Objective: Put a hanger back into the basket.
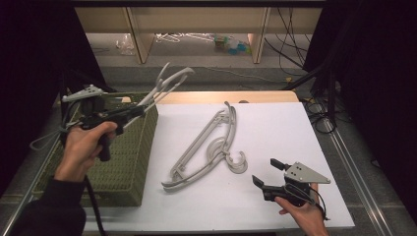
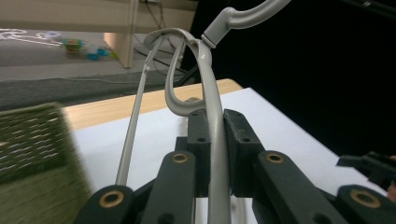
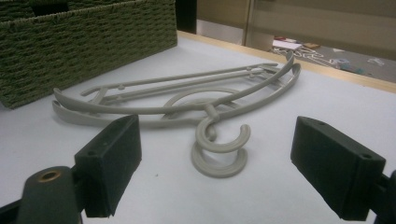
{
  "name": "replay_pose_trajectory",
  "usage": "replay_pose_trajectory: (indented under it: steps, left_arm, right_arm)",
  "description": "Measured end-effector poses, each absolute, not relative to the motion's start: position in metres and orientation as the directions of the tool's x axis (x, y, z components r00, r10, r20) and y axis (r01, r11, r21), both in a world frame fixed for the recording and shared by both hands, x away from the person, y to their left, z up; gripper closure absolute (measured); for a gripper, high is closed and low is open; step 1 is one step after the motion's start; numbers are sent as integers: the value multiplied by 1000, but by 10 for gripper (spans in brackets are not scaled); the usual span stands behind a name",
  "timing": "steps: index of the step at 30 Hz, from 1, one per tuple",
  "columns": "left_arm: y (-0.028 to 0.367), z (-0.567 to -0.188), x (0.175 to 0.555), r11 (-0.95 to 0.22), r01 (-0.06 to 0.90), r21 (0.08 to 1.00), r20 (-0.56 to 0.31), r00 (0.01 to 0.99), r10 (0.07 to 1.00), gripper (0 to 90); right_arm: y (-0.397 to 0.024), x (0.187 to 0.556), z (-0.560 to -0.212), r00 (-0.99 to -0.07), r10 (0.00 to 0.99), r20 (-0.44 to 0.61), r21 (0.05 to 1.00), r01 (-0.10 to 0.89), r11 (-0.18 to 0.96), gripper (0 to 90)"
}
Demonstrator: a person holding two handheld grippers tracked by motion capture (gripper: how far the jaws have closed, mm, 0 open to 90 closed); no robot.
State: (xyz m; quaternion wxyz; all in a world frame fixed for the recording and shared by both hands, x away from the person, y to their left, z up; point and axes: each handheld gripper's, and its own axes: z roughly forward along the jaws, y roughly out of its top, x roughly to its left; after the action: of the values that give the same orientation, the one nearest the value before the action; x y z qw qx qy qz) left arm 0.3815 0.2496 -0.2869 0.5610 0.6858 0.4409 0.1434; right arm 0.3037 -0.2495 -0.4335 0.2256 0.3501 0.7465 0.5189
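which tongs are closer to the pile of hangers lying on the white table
Right. The right tongs sit open just beside the pile of hangers, facing its hooks. The left tongs are farther off over the green woven basket, clamped on another hanger.

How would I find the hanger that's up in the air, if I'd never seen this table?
Start at the green woven basket at the left of the white table. Above its far corner, the left gripper has its jaws shut on a grey plastic hanger. Unlike the two hangers stacked flat on the table, this one is lifted clear, sticking up at a slant.
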Motion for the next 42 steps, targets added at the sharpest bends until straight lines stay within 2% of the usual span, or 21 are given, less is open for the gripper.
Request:
replay_pose_trajectory:
  steps: [5, 16, 33, 39, 42]
  left_arm:
    - [293, -299, 360, 40, 450, 892, -308, 543, 781, 813]
    - [349, -325, 333, 109, 436, 893, -347, 514, 784, 813]
    - [376, -360, 343, 116, 518, 848, -396, 471, 788, 813]
    - [376, -372, 357, 72, 593, 802, -395, 436, 809, 812]
    - [377, -378, 364, 32, 624, 781, -365, 414, 834, 809]
  right_arm:
    - [-248, 305, -436, -658, 752, 30, 936, 282, 210, 172]
    - [-248, 305, -436, -654, 756, 17, 931, 287, 228, 173]
    - [-247, 306, -436, -659, 752, 11, 929, 286, 236, 173]
    - [-247, 306, -437, -658, 753, 20, 926, 296, 234, 173]
    - [-246, 306, -438, -657, 754, 23, 927, 295, 230, 174]
